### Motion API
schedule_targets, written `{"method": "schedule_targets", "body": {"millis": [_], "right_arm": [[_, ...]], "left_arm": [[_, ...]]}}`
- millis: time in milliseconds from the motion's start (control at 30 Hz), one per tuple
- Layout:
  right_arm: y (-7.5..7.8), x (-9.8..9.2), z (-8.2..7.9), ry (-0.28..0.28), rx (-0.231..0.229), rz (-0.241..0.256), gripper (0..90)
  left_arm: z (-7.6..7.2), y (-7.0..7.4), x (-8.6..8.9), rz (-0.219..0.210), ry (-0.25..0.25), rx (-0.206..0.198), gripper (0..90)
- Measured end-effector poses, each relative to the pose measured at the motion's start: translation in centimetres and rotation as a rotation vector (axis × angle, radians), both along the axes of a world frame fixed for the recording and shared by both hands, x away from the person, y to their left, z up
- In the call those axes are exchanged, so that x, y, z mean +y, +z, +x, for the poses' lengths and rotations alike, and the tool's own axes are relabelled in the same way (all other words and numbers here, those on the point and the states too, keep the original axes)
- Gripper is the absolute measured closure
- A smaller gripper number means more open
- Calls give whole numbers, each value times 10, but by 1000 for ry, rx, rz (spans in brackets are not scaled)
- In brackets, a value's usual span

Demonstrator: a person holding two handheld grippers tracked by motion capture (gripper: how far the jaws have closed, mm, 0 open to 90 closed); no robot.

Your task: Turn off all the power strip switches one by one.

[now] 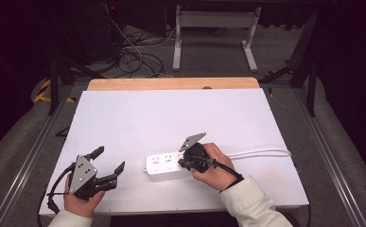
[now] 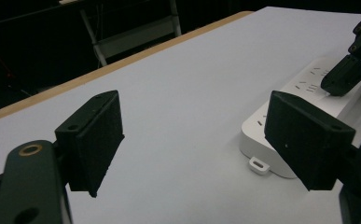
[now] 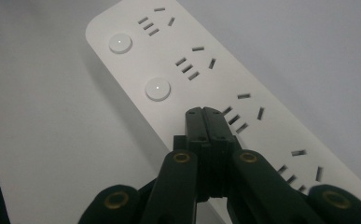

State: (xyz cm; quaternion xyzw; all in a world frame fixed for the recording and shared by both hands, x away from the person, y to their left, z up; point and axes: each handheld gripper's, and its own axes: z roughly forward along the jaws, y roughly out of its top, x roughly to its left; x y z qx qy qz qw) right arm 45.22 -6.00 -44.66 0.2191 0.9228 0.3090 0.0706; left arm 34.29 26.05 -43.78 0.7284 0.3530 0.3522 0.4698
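Observation:
A white power strip (image 1: pixel 164 164) lies on the white table (image 1: pixel 171 118), its cable (image 1: pixel 261 152) running off to the right. In the right gripper view the strip (image 3: pixel 183 60) shows several socket groups and two round buttons (image 3: pixel 157 88). My right gripper (image 3: pixel 203 112) is shut, jaws pressed together with nothing between them, its tips resting on the strip's top about where a third button would sit. In the high view the right gripper (image 1: pixel 185 163) covers the strip's right end. My left gripper (image 1: pixel 108 160) stands open at the front left, the strip (image 2: pixel 304 98) beyond its right jaw.
A wooden strip (image 1: pixel 171 83) edges the table's far side. Beyond it on the floor stand a white frame (image 1: pixel 213 33) and tangled cables (image 1: pixel 133 56). Metal rails (image 1: pixel 29 156) run along both table sides.

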Motion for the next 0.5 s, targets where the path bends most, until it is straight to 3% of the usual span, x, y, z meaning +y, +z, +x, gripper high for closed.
{"method": "schedule_targets", "body": {"millis": [167, 333, 500], "right_arm": [[0, 0, 0, -3, 3, -1, 900], [1, -3, 2, -31, 45, -5, 900], [0, -5, 3, -43, 44, 5, 900]], "left_arm": [[0, 0, 0, 0, 0, 1, 198], [0, 0, 0, 0, 1, 1, 198], [0, 0, -1, -1, 0, 3, 198]]}}
